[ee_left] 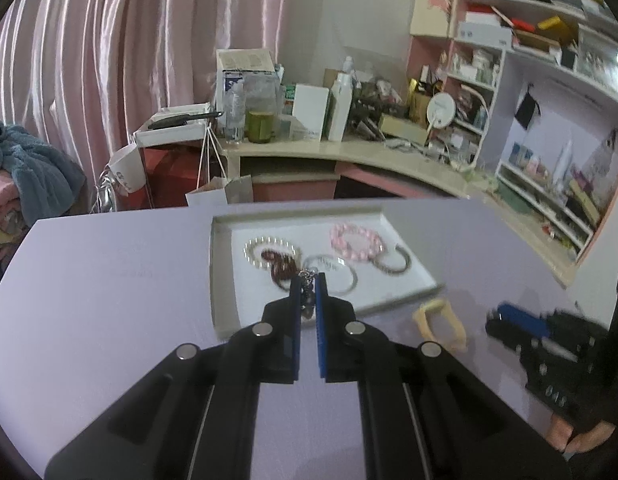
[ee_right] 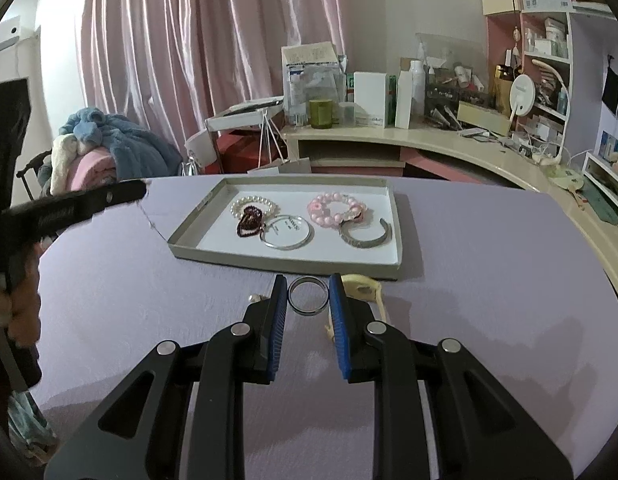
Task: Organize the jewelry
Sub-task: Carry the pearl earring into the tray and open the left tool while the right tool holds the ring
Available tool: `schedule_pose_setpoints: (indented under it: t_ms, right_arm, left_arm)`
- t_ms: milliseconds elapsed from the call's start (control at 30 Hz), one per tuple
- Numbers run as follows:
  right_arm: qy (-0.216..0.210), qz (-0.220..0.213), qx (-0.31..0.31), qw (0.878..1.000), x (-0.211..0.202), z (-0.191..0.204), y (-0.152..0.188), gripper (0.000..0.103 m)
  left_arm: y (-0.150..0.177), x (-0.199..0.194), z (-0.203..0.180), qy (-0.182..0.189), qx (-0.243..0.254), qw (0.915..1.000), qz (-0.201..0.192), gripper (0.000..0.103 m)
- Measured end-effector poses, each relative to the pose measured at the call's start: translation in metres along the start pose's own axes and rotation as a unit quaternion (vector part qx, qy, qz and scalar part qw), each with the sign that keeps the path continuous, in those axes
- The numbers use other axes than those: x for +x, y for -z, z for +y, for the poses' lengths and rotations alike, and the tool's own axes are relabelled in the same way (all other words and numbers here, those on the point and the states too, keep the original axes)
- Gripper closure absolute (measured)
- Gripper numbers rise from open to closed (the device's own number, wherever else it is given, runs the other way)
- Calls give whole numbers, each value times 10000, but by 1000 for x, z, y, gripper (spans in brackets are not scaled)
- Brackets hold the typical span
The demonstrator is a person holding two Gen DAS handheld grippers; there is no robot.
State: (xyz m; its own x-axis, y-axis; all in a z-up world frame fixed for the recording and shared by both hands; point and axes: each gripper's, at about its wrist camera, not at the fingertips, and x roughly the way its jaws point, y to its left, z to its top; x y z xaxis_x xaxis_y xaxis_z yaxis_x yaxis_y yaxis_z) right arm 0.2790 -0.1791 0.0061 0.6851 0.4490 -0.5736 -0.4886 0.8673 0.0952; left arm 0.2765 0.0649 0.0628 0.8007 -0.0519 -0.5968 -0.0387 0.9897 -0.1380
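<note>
A shallow grey tray point(ee_left: 215, 276) point(ee_right: 269, 263) on the lilac table holds a pearl bracelet point(ee_right: 251, 201), a dark red beaded piece point(ee_right: 249, 221), a silver bangle point(ee_right: 287, 232), a pink bead bracelet point(ee_right: 335, 210) and a grey cuff point(ee_right: 365, 236). My left gripper point(ee_left: 308, 282) hangs above the tray's near edge, shut on a thin silver chain with dark beads point(ee_left: 308, 294). In the right wrist view it shows at the left point(ee_right: 141, 189). My right gripper point(ee_right: 309, 282) is shut on a dark metal ring point(ee_right: 309, 312) just in front of the tray.
A pale yellow bangle point(ee_left: 441, 324) point(ee_right: 365, 285) lies on the table beside the tray, partly under my right finger. A small pearl piece point(ee_right: 254, 298) sits left of my right gripper. Behind the table are a cluttered desk, shelves and a pink curtain.
</note>
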Motion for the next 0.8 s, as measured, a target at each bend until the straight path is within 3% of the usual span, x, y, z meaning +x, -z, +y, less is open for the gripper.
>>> schedule_pose_setpoints:
  t_ms: [367, 800]
  right_arm:
    - [15, -65, 183, 9998, 16, -22, -15, 80]
    - [21, 109, 299, 9995, 42, -40, -15, 80]
  left_arm:
    - [-31, 52, 13, -54, -186, 9997, 140, 96]
    - [-26, 106, 26, -277, -261, 9980, 496, 95]
